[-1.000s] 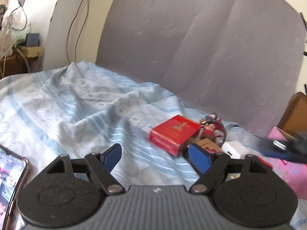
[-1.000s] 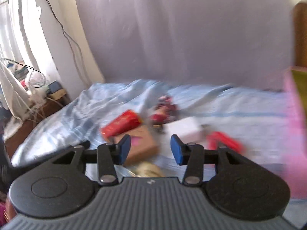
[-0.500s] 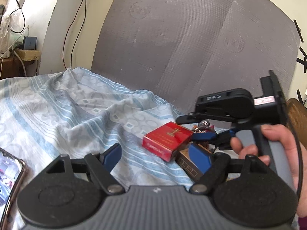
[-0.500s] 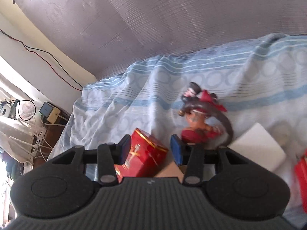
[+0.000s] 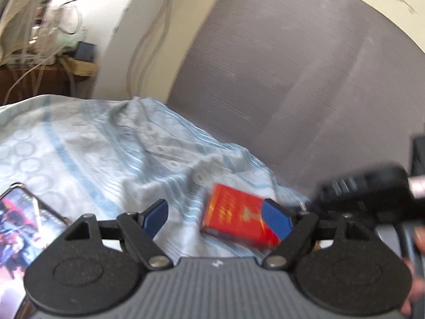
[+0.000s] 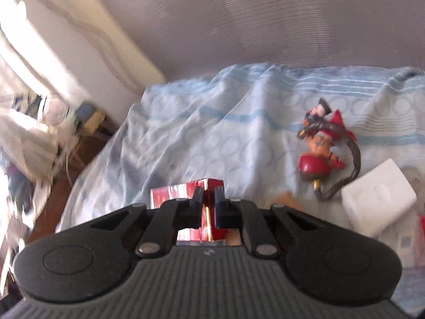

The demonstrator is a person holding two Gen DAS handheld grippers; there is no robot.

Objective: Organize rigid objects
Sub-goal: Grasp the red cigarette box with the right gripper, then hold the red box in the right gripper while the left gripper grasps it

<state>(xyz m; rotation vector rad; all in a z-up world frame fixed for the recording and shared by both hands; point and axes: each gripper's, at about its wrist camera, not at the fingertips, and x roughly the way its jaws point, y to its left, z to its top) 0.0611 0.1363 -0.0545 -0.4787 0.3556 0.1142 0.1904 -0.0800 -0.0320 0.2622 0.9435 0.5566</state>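
Observation:
A red cigarette pack [image 5: 233,215] lies on the blue patterned bedsheet [image 5: 106,146]. My left gripper [image 5: 215,207] hovers just before it, jaws wide apart and nothing between them; its right finger [image 5: 276,220] covers the pack's right end. From the right, the black body of the right gripper [image 5: 366,188] reaches to that end. In the right wrist view the right gripper [image 6: 208,195] has its jaws nearly together, pinching a corner of the red pack [image 6: 172,194]. A red-and-black toy figurine [image 6: 318,146] lies to the right, untouched.
A white block [image 6: 377,199] and a brown box [image 6: 284,199] lie near the figurine. A lit phone [image 5: 24,226] rests on the sheet at the left. The grey headboard [image 5: 292,79] rises behind. A side table with cables [image 5: 39,61] stands beyond the bed's left edge.
The right gripper has moved left from the figurine to the red pack and shut on its corner. The left gripper stayed open while its view swung and rolled slightly.

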